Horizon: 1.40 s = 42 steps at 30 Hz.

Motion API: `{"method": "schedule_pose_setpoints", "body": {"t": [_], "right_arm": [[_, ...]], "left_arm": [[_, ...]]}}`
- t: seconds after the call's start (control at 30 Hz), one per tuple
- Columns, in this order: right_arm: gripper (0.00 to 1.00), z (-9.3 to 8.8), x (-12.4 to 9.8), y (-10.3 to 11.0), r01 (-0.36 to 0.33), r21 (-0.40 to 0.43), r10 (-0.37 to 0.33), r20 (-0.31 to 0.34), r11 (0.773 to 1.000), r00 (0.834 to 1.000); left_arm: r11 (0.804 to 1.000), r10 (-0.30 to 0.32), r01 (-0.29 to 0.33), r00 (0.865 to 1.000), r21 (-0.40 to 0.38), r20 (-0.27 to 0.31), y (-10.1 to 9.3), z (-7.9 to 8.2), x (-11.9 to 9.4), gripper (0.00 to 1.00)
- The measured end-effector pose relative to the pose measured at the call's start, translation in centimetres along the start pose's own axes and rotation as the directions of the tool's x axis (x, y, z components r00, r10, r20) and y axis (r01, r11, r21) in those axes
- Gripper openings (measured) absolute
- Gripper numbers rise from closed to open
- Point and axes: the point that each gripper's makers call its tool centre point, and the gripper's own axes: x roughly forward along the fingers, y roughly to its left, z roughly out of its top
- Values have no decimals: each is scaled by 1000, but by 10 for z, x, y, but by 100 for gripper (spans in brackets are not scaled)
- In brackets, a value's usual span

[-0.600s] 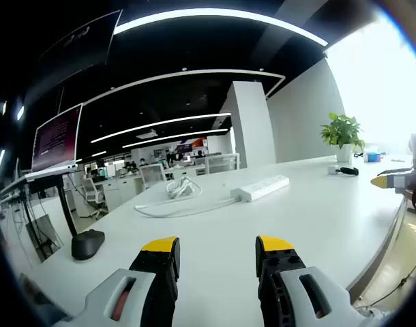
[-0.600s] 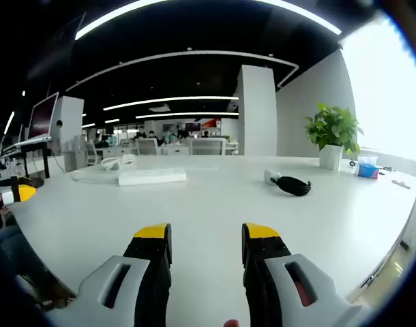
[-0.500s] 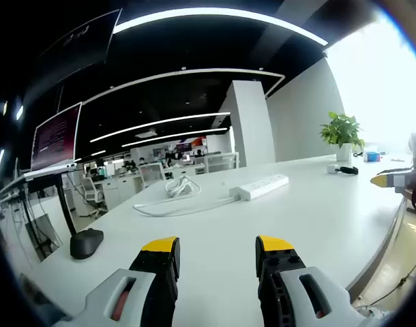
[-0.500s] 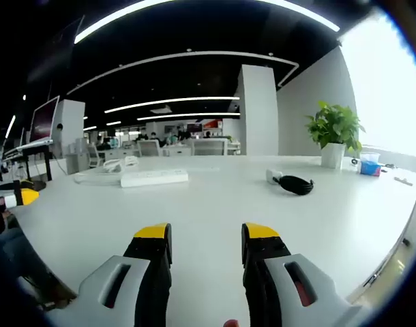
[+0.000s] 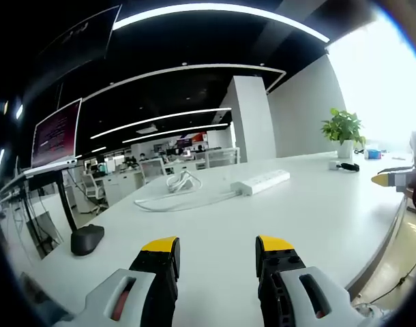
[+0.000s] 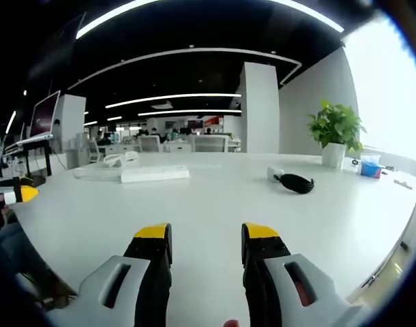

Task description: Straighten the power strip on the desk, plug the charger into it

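Both grippers, left (image 5: 216,246) and right (image 6: 205,235), hover over the white desk (image 6: 215,204) with jaws apart, holding nothing. The power strip (image 6: 155,174) lies toward the far edge, the charger (image 6: 290,180) well apart from it.

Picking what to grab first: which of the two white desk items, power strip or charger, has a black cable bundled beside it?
The charger, near the potted plant; the power strip trails a white cord.

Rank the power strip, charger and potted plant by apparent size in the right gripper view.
1. Potted plant
2. Power strip
3. Charger

The power strip and charger look close, and differing distance from the camera makes true sizes unsure.
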Motion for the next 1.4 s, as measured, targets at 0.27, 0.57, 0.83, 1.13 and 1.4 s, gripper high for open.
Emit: {"method": "schedule_pose_setpoints", "body": {"t": [0.27,0.57,0.83,1.13,1.4], "right_arm": [[40,1,0,1,-1,4,1,1,1000,1000],[40,1,0,0,0,3,0,0,1000,1000],[40,0,0,0,4,8,-4,-2,1000,1000],[40,-1,0,2,-3,15,3,-6,1000,1000],[40,-1,-1,2,-2,15,2,-10,1000,1000]], "left_arm": [[1000,-2,2,1000,-4,-7,0,-3,1,45],[1000,0,0,1000,-3,-10,1,-2,0,45],[1000,-4,4,1000,-4,-13,0,-2,0,45],[999,-37,37,999,-8,-24,-8,1,-3,45],[999,-35,35,999,-5,-23,-7,3,-3,45]]}}
